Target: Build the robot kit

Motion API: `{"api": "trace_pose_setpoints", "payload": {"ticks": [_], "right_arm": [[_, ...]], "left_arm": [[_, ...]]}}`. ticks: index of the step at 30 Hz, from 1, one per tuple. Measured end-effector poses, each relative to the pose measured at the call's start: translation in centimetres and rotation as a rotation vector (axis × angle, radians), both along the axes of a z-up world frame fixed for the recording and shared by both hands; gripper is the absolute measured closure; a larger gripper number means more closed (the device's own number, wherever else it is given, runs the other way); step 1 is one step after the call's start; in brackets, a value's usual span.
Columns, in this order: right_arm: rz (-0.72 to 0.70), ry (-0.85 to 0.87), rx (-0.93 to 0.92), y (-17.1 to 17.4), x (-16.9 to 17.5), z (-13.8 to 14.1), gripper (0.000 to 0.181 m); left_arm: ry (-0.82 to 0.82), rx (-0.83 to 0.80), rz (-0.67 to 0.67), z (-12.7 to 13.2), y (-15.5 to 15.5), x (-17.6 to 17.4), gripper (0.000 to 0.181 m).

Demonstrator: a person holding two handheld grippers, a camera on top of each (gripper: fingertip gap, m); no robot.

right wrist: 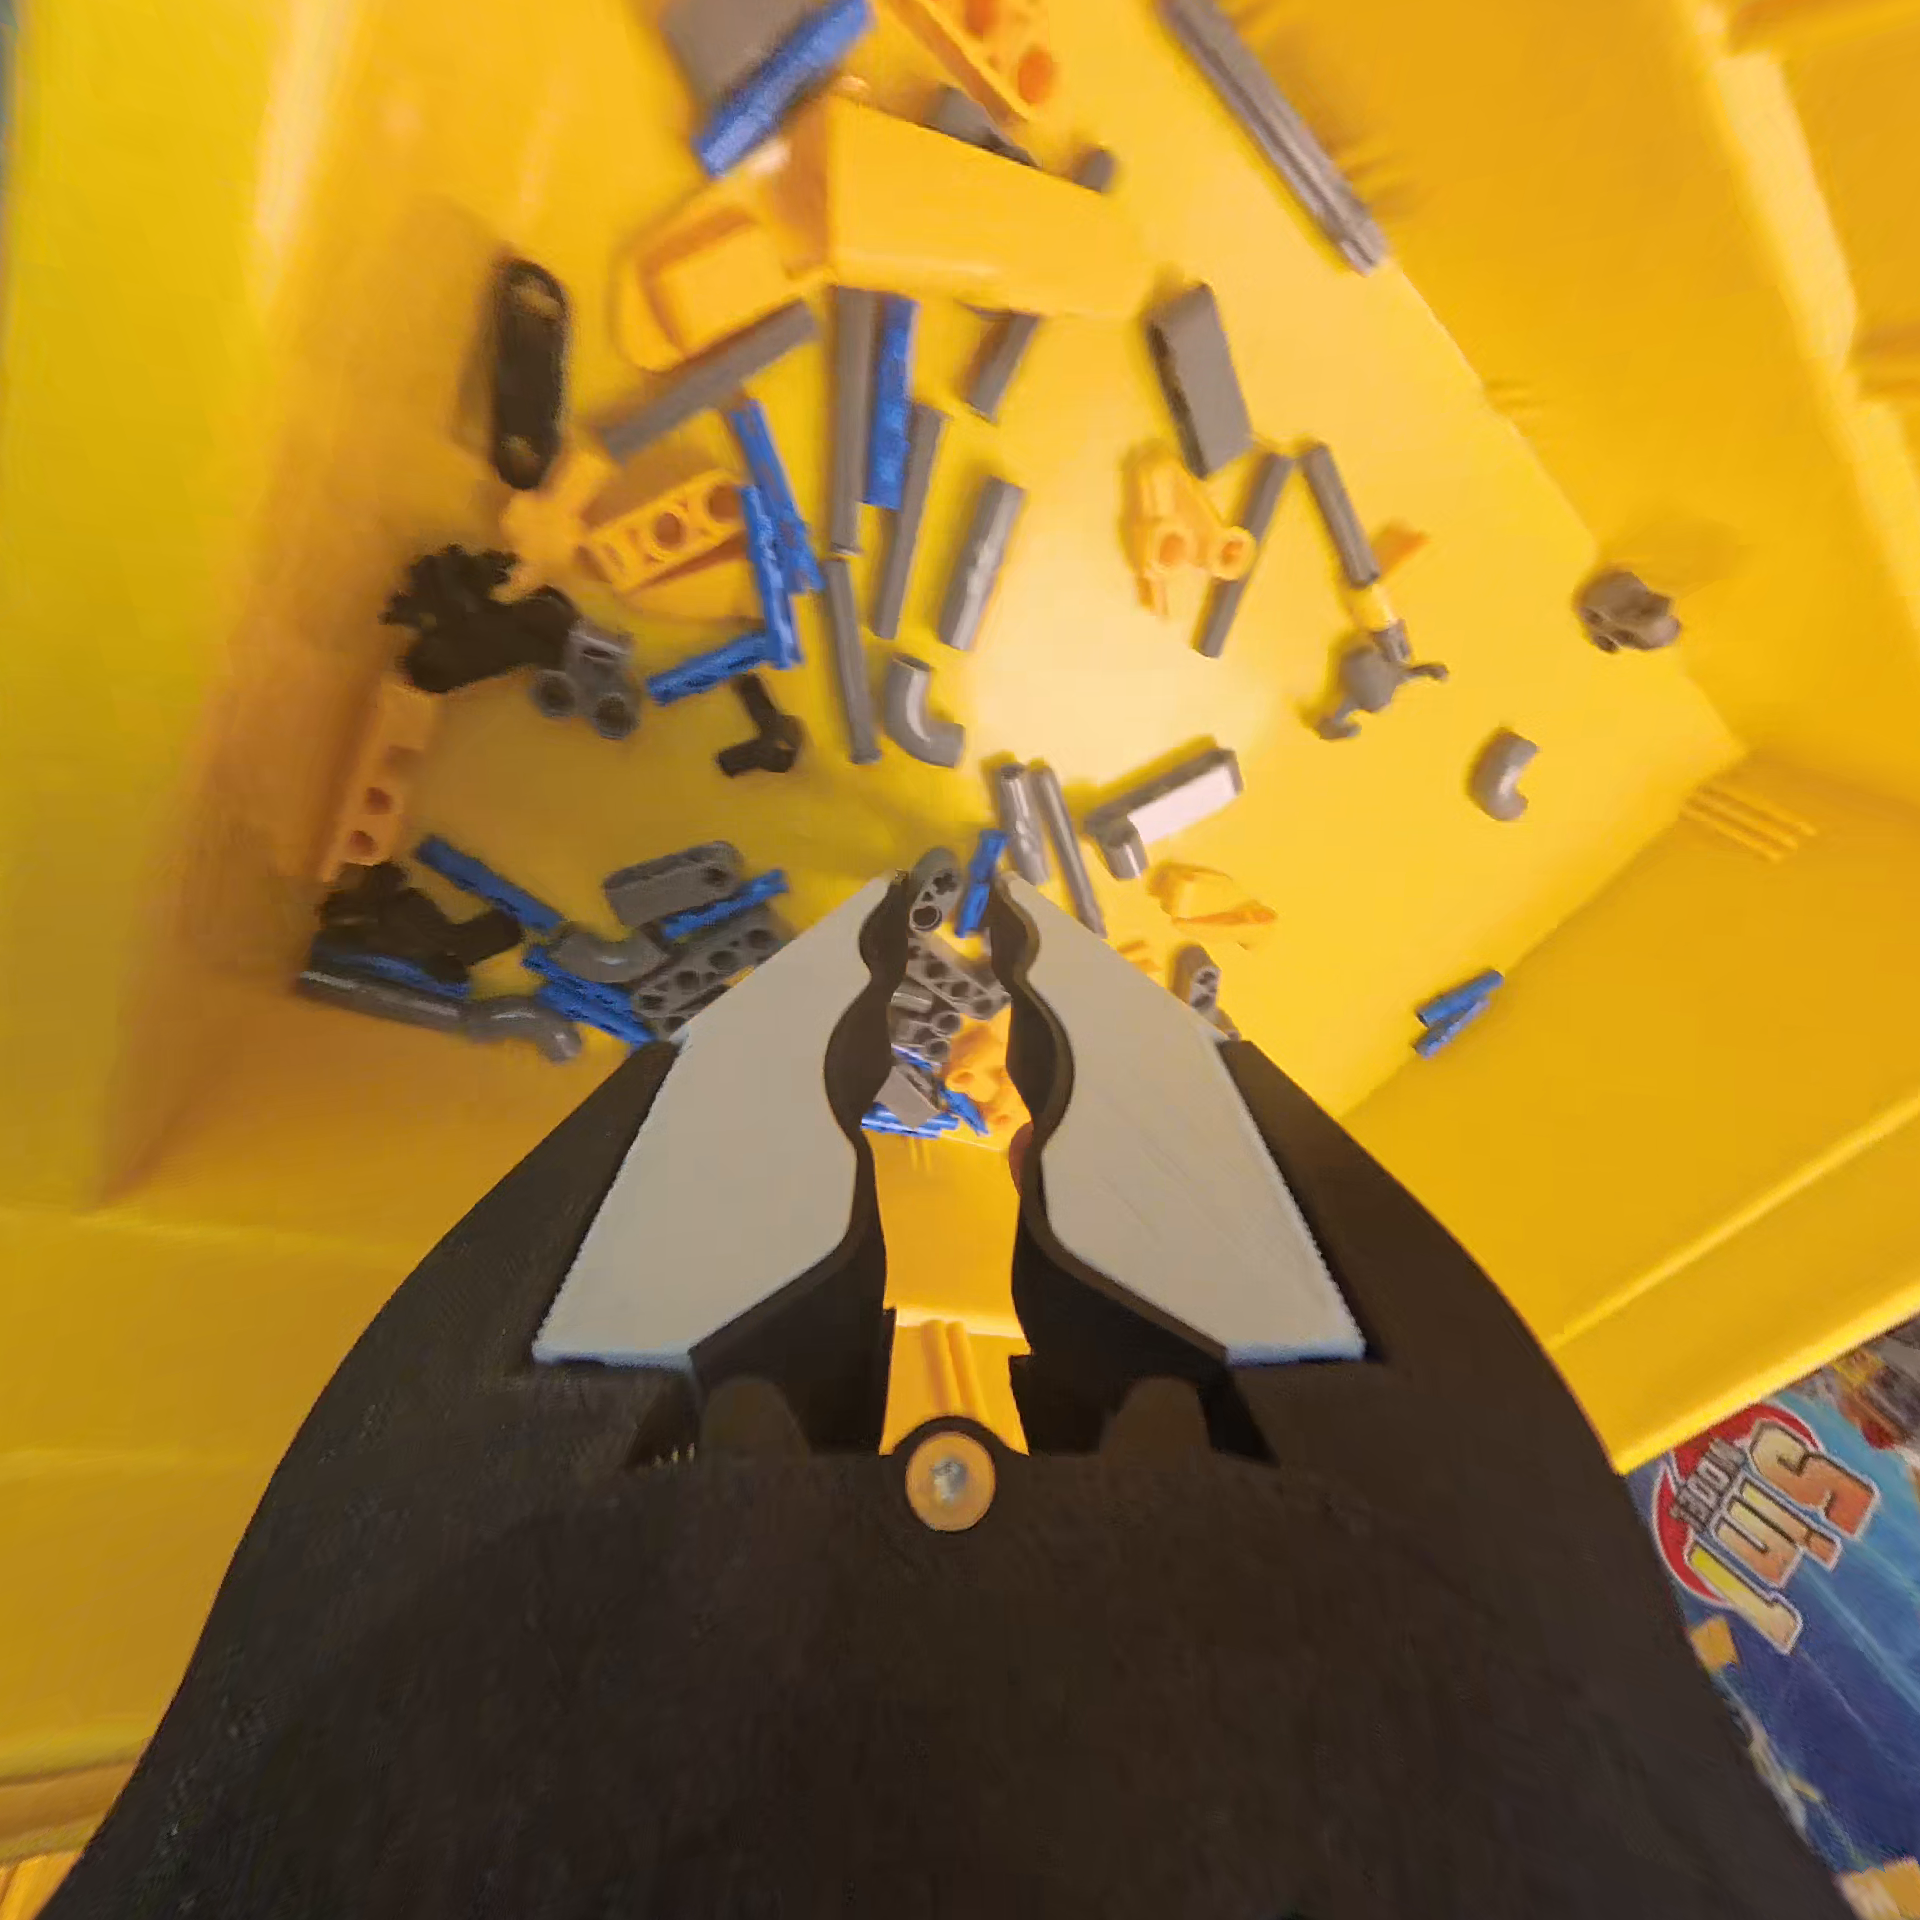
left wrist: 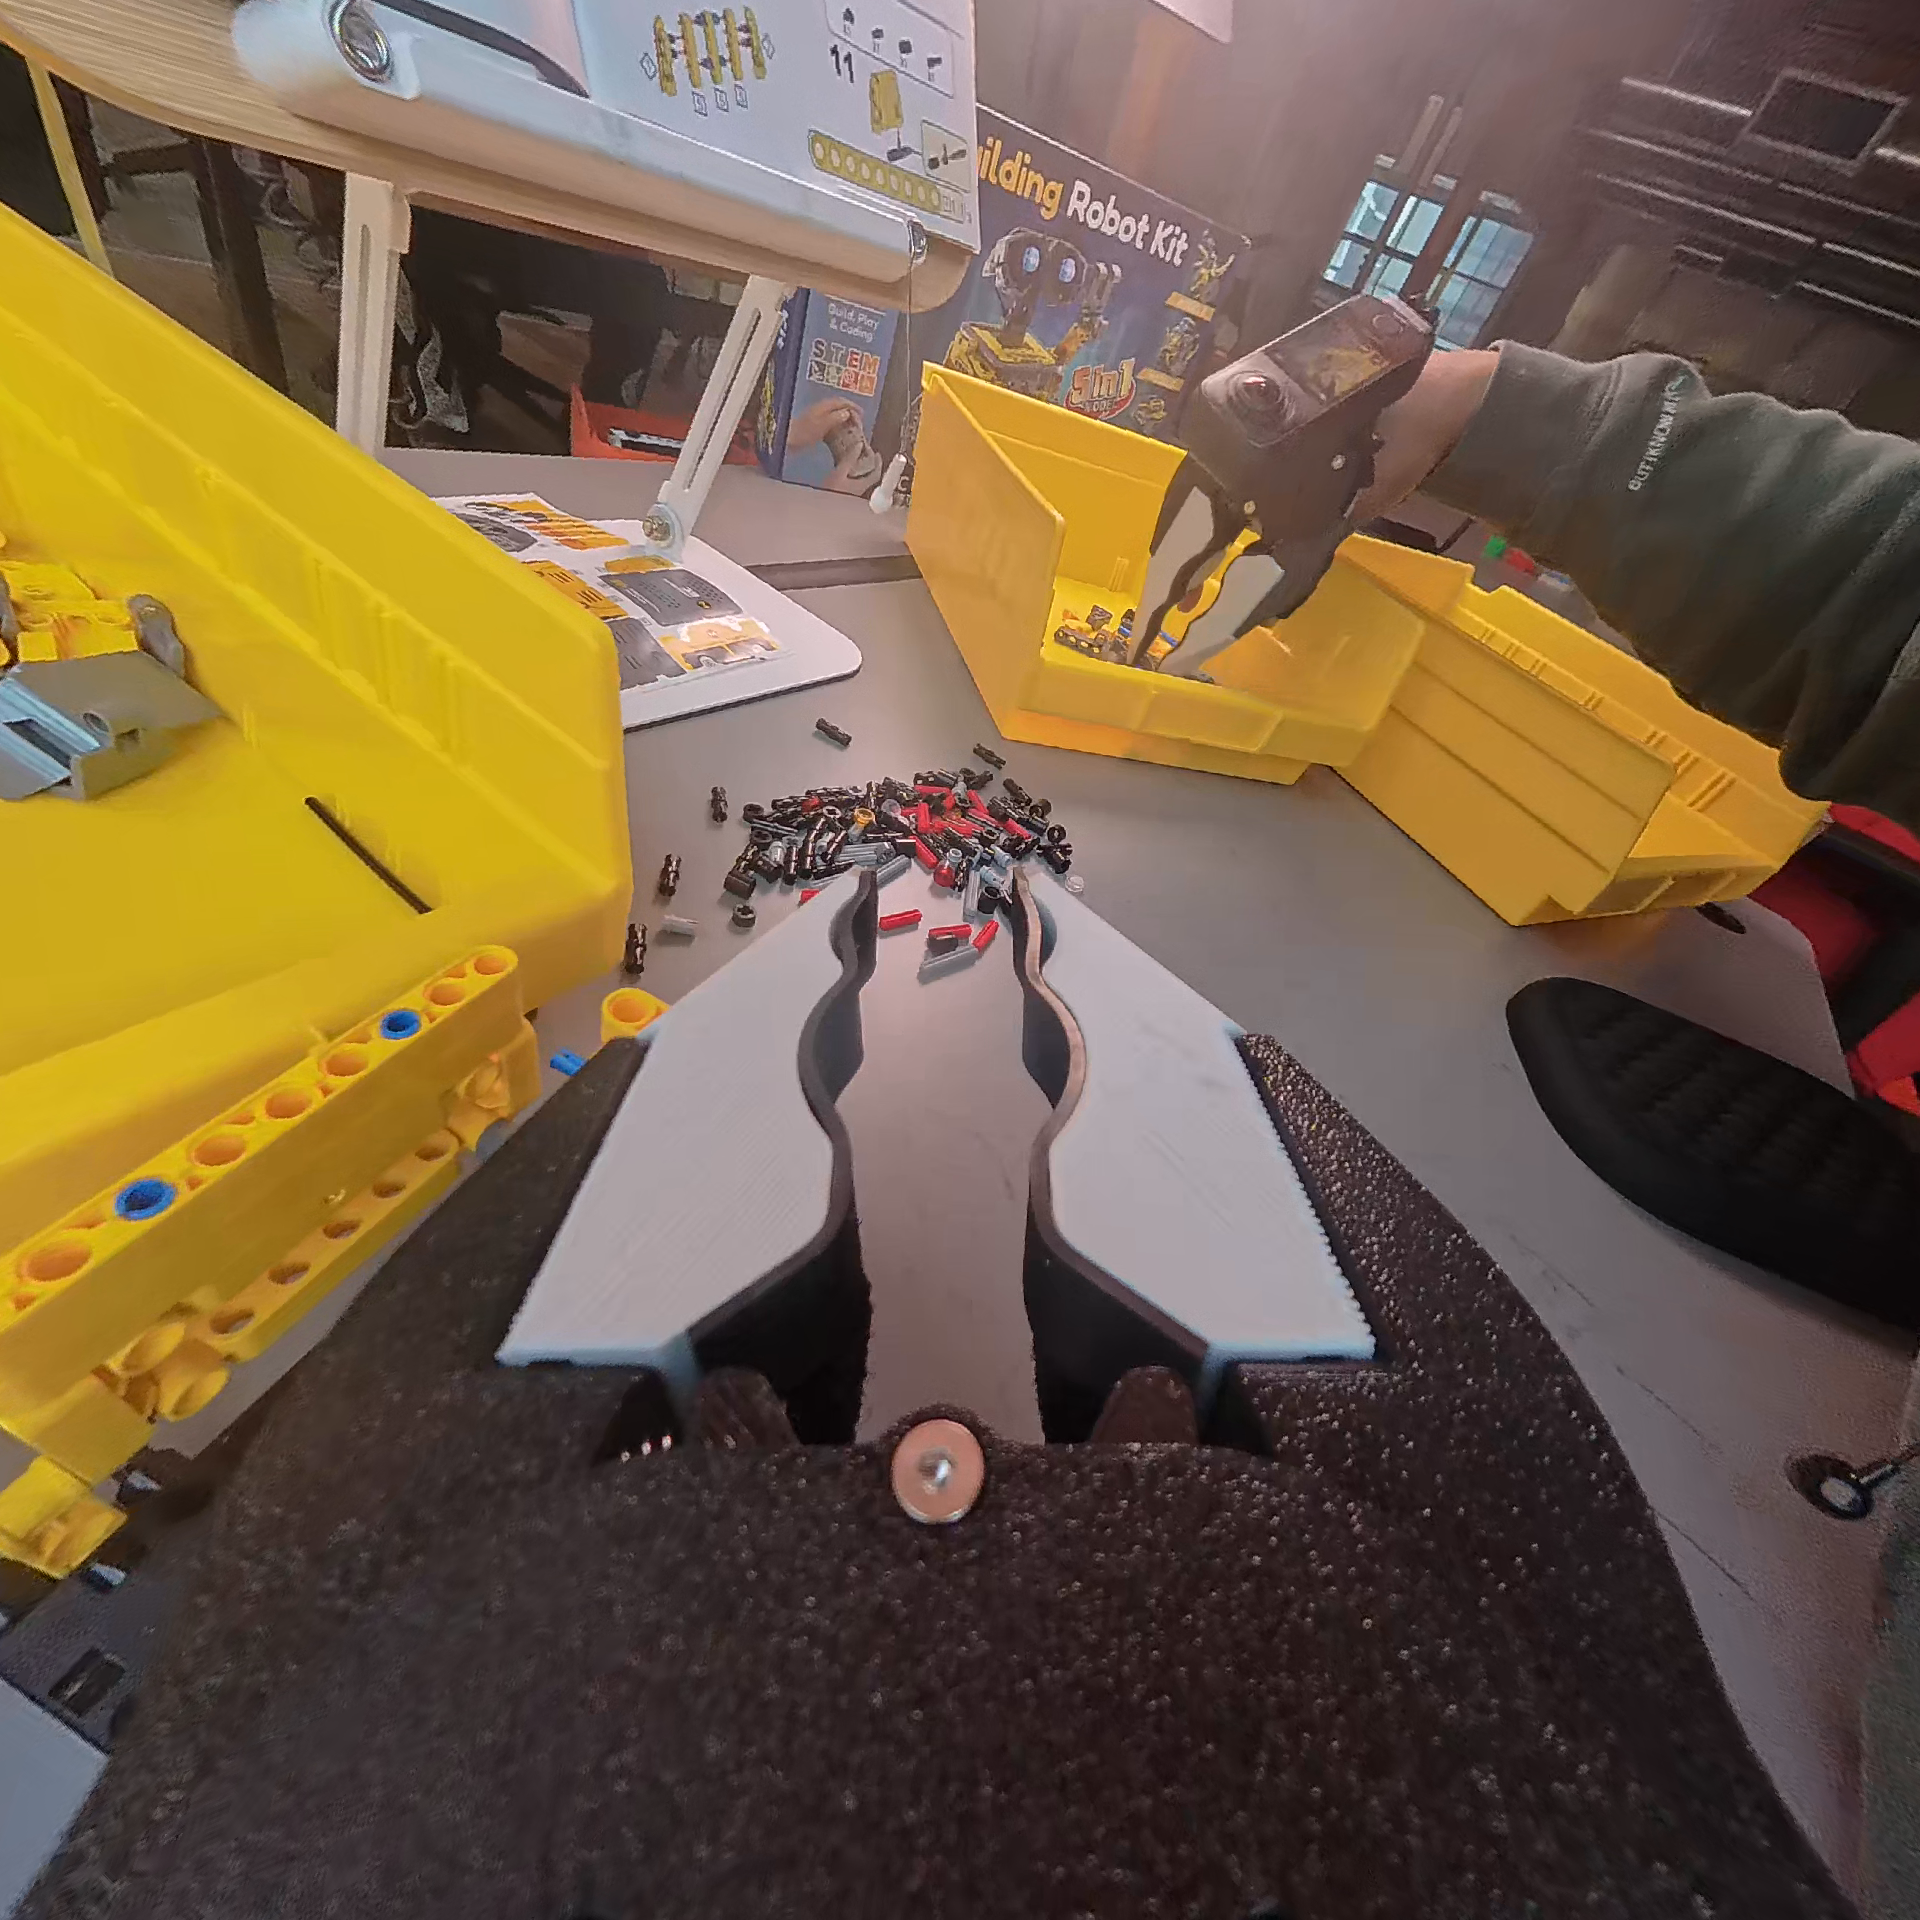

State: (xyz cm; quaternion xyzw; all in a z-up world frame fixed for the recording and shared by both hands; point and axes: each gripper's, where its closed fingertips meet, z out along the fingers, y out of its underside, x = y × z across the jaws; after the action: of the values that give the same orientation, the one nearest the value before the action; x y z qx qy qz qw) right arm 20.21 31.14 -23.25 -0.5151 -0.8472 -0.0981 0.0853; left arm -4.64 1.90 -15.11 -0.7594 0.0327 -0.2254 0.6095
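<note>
Two hand-held grippers are in your hands, and neither has hold of anything. Your left hand-held gripper hangs low over the grey desk, its jaws a moderate way apart. A few red and grey pins lie on the desk between its fingers, and the main pile of small pins, black, red and grey, lies just past the tips. Close on your left, a partly built yellow beam assembly with blue pins in its holes rests against a large yellow bin. Farther off, your right hand-held gripper reaches down into a second yellow bin, its jaws narrowly parted. A grey holed piece sits at the left fingertip, but the gap looks wider than the piece, so you appear to have nothing pinched; the view is blurred. Loose grey axles, blue strips, orange beams and black parts are scattered across that bin's floor, still unsorted. Beyond that bin, a printed parts sheet lies on the desk and an instruction booklet with step diagrams is clipped to a wooden stand. Behind them stands a colourful kit box with a robot picture and bold lettering. Your dark green sleeve bears a small line of print.
</note>
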Motion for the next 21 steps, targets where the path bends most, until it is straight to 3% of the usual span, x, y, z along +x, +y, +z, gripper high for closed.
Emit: {"api": "trace_pose_setpoints", "payload": {"ticks": [3,6,10,16,21], "right_arm": [[-0.044,0.047,-0.026,1.0,0.2,1.1,0.167],[-0.057,-0.018,-0.195,-2.3,1.3,1.9,0.165],[-0.018,-0.182,-0.283,-6.0,3.0,1.5,0.163],[0.018,-0.313,-0.199,-6.6,3.7,-0.1,0.160],[0.009,-0.271,0.045,-1.8,3.0,0.5,0.169]], "left_arm": [[-0.002,-0.002,-0.002,0.0,0.0,0.0,0.157],[-0.007,-0.008,-0.004,-0.1,0.1,0.0,0.157],[-0.012,-0.011,-0.010,-0.2,0.1,0.1,0.157],[-0.005,-0.004,-0.010,-0.1,0.0,0.1,0.157],[-0.010,-0.006,-0.012,-0.1,0.0,0.1,0.157]]}}
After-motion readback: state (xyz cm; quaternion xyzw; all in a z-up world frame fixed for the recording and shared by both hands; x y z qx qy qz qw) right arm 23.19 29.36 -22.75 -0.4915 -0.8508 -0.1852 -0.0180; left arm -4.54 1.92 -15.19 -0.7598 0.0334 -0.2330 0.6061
